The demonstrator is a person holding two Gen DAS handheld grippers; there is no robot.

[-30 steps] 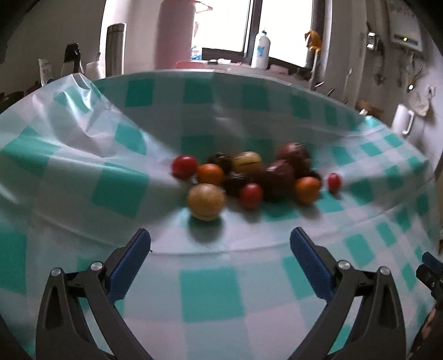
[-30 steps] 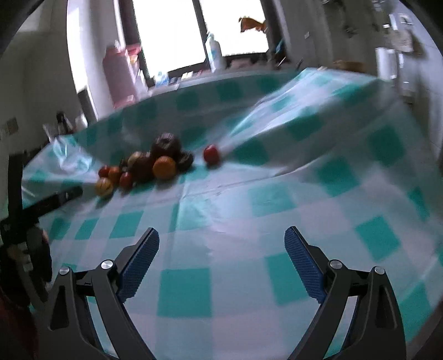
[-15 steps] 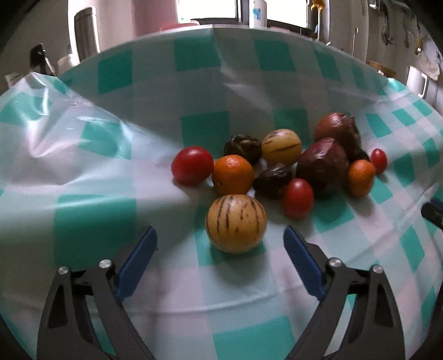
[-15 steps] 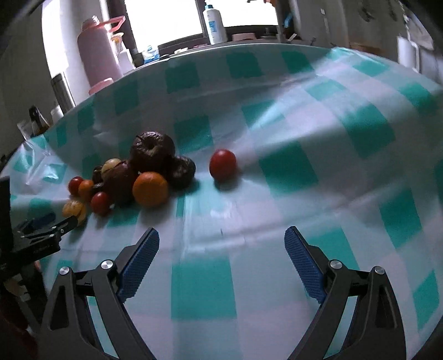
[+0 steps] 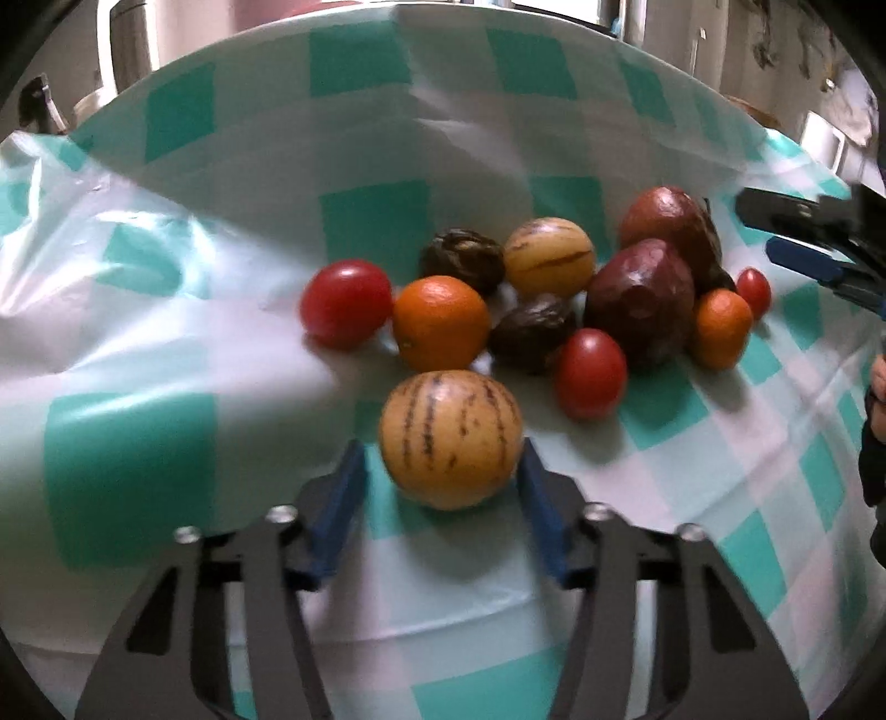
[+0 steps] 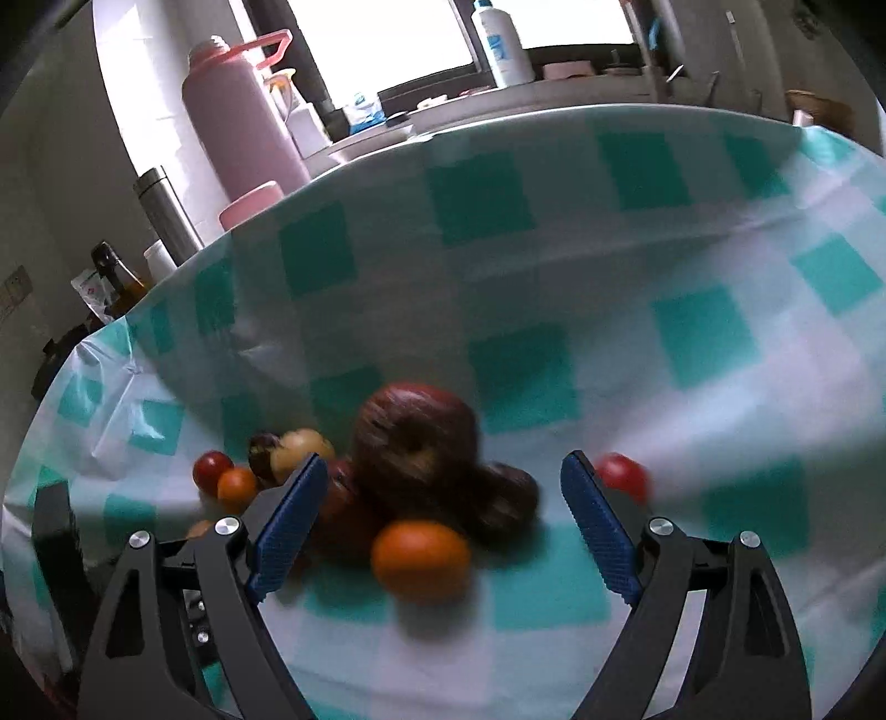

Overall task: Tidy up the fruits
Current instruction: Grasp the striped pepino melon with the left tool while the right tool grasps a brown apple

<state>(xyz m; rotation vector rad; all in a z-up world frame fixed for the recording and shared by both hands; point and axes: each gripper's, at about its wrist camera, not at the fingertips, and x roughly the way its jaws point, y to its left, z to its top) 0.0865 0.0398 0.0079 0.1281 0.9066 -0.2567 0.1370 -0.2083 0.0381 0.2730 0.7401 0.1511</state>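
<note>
A cluster of fruit lies on the teal-checked tablecloth [image 5: 127, 454]. In the left wrist view the striped yellow melon [image 5: 449, 438] sits nearest, between the fingers of my left gripper [image 5: 440, 471]; the right pad touches it, a small gap shows at the left pad. Behind it lie an orange [image 5: 440, 323], red tomatoes [image 5: 346, 303] [image 5: 591, 372], dark fruits [image 5: 642, 302] and a second striped melon [image 5: 549, 256]. My right gripper [image 6: 437, 487] is open, close over a dark red apple [image 6: 415, 443] and a small orange [image 6: 421, 560]. It also shows in the left wrist view [image 5: 808, 243].
A small tomato [image 6: 623, 476] lies just right of my right gripper's right finger. Past the table's far edge stand a pink flask [image 6: 243, 122], a steel bottle [image 6: 163, 207] and a white bottle [image 6: 495, 41] by the window. The cloth bulges in folds at the left.
Both grippers have moved in toward the fruit pile. My left gripper's fingers have narrowed around the striped melon. My right gripper stays wide open.
</note>
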